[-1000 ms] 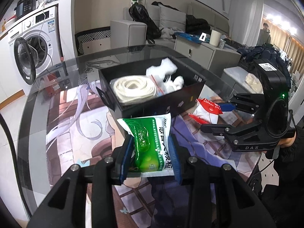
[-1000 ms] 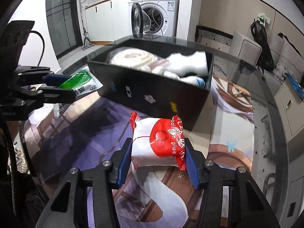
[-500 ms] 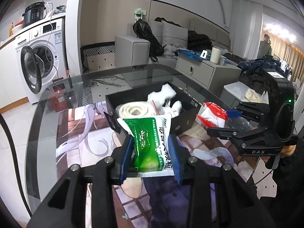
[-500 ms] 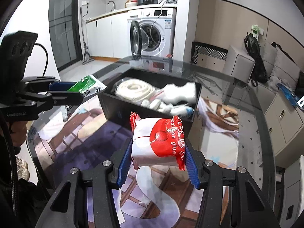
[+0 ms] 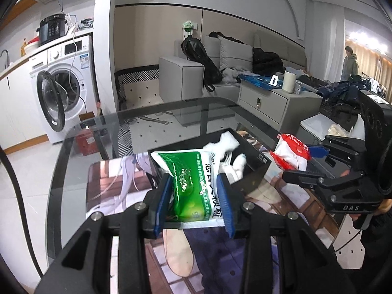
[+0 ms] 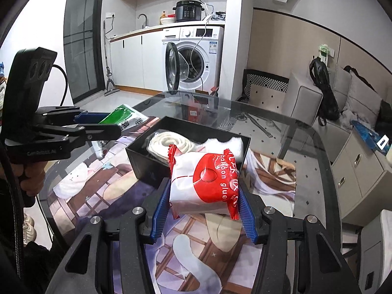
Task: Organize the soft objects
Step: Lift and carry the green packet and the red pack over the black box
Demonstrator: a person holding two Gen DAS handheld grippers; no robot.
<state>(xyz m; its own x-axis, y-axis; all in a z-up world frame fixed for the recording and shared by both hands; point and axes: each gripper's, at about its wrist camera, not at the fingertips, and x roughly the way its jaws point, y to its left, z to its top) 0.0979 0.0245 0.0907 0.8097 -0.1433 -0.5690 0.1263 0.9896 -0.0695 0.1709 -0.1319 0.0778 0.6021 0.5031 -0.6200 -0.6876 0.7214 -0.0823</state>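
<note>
Evidently both packets have been lifted clear of the table within the last second: in the earlier views the box sat high and close ahead of each gripper, and now it lies lower and farther off, with more of the room showing above it. Neither grip has altered.

Nearest, in the left wrist view, the left gripper is clamped on the green packet; the blue pads press both its long edges and the packet sticks forward and upward from the jaws. In the right wrist view, the right gripper is likewise closed on the red-and-white packet, which bulges between the pads and stands above them.

Beyond the held packets lies the black box on the glass table, over a printed mat. It already holds a white coil and white soft items. From each camera the held packet overlaps the box's near wall, so both sit above and short of the opening, not yet over it.

Judgement: the pick-up stage is complete for both packets; carrying forward and releasing into the box remains. Free room inside appears limited, so the packets may rest on the contents.
</note>
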